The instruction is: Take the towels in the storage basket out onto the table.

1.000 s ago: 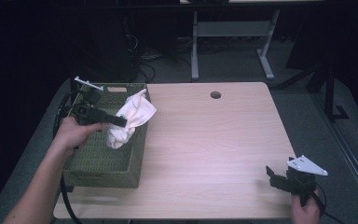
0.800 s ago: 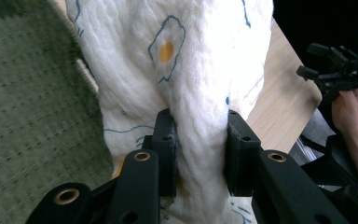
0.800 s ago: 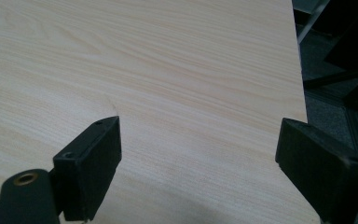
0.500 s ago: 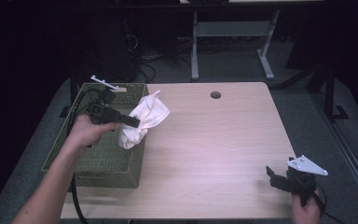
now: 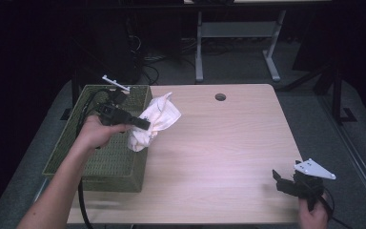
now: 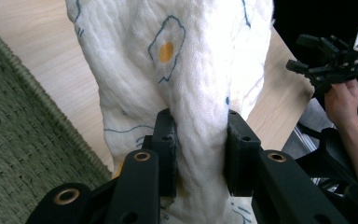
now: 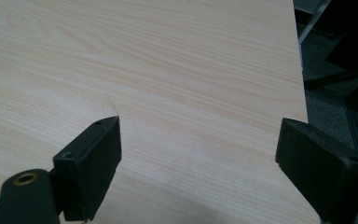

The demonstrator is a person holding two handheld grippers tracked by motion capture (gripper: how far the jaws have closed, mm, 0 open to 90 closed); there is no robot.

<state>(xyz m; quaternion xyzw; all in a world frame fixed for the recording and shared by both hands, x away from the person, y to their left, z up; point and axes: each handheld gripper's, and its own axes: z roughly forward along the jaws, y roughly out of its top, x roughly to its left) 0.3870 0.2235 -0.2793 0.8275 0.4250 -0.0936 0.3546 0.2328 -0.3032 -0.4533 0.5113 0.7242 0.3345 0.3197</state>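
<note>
The white quilted cloth with blue outlines and a yellow dot (image 5: 153, 121) hangs bunched in the air, over the right rim of the olive-green woven basket (image 5: 100, 162) and the near strip of the pale wooden surface (image 5: 219, 148). Its upper part fans out toward the middle of the surface, and its lower end droops just beside the basket's right wall. In the left gripper view the same cloth (image 6: 186, 74) rises between your two black pads as a thick fold, with an egg-like print of a blue ring around a yellow spot just above the grip.

Your left tongs (image 5: 140, 125) are clamped on that fold: both pads press into the fabric from either side (image 6: 198, 154), so the cloth is carried by them alone. Your left hand (image 5: 95, 131) holds the gripper roughly level above the basket, pointing toward the right, and its cable trails down along the basket.

The basket sits on the left end of the surface, and its inside looks bare where it can be seen. A small round hole (image 5: 220, 97) lies in the surface near the far edge, well apart from the cloth.

Your right tongs (image 5: 279, 181) rest low at the near right corner of the surface, held by your right hand (image 5: 312, 214), well apart from the cloth and basket. In the right gripper view they (image 7: 198, 154) stand wide, with bare wood between the two pads.
</note>
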